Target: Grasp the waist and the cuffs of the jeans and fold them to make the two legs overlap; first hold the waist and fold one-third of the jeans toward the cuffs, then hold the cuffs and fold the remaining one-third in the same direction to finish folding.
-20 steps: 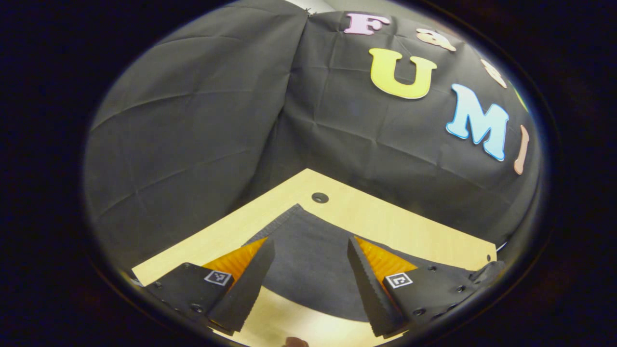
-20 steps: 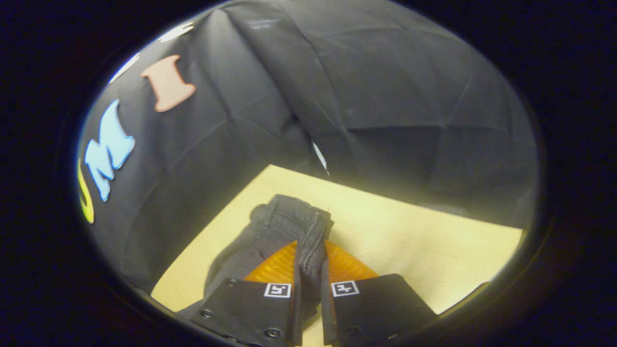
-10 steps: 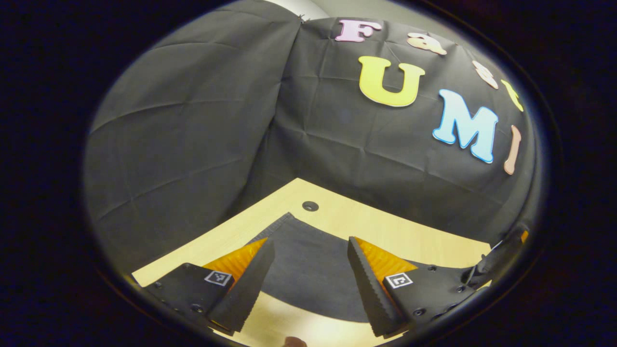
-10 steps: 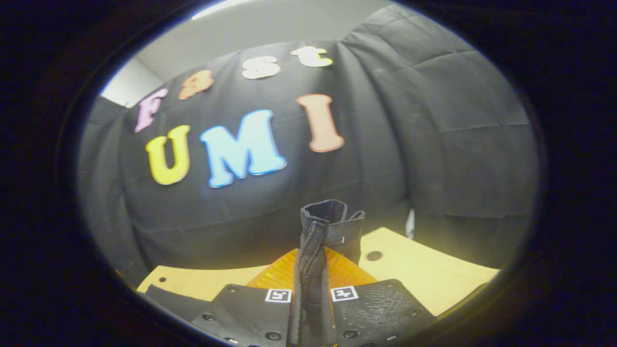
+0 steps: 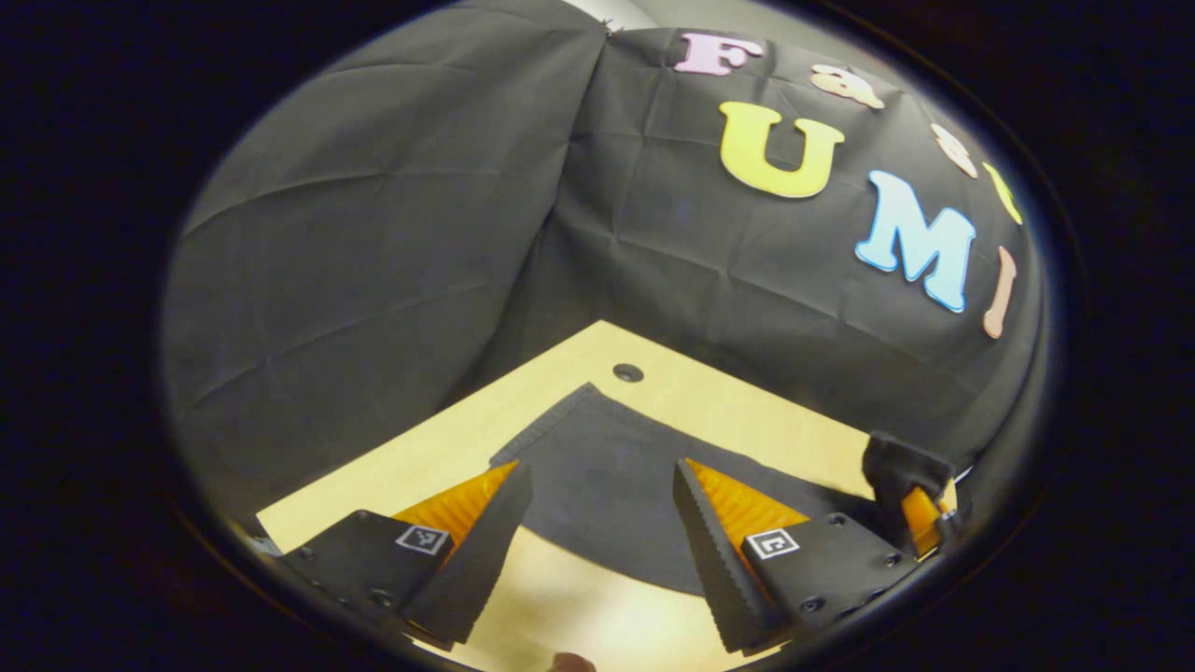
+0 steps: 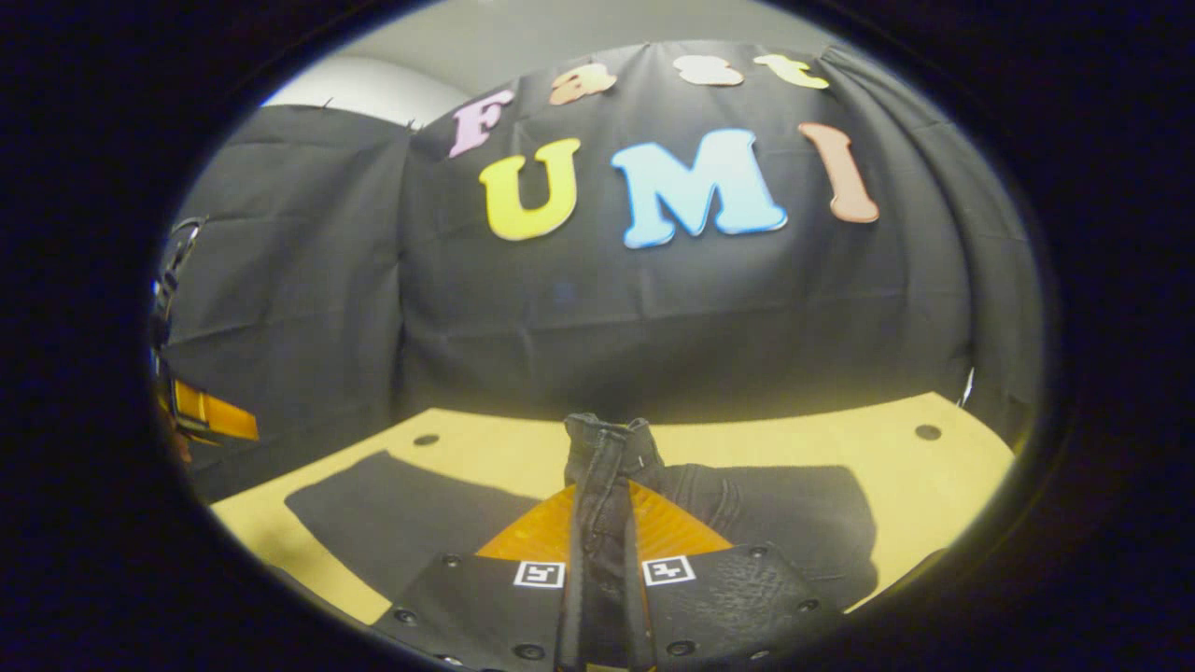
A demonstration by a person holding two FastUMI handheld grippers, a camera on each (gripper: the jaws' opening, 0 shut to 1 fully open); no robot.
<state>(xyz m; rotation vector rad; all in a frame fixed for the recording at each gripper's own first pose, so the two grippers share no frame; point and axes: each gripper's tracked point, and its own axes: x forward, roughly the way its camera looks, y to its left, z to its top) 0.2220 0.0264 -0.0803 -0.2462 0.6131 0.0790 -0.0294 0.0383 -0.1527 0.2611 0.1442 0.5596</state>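
Since the earlier frame the right claw point(image 6: 602, 560) has swung round toward the booth's back wall, carrying a bunched waist fold clamped between its closed fingers. The left claw point(image 5: 597, 551) hovers wide open, empty, over the flat cuff end. One pair of jeans point(image 5: 607, 467) lies across the table point(image 6: 803, 439). The denim looks soft, limp and moderately heavy; best taken by its thick hems.
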